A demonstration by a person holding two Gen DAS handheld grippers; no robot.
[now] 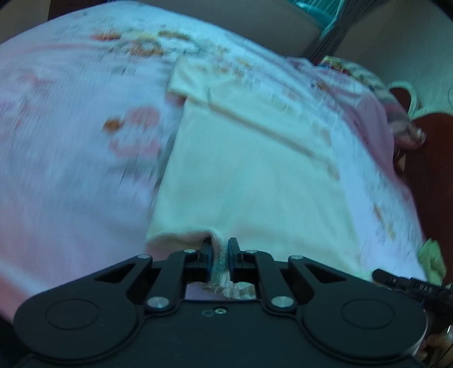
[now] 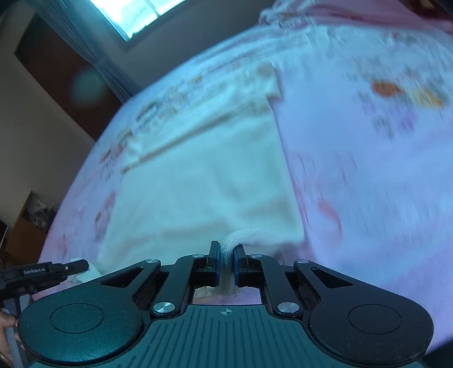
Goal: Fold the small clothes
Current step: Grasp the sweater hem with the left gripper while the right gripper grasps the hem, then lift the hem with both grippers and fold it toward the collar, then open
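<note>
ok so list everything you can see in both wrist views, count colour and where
cream garment: one, pale cream, spread flat on the bed, near hem pinched by both grippers
bedsheet: one, pink and white with orange-red prints, under the garment
clothes pile: count unclear, pink and patterned, far right edge of the bed
green cloth: one, pale green, right edge of the bed
window: one, bright, on the far wall
curtain: one, grey, beside the window
left gripper: one, black, shut on the hem
right gripper: one, black, shut on the hem
</note>
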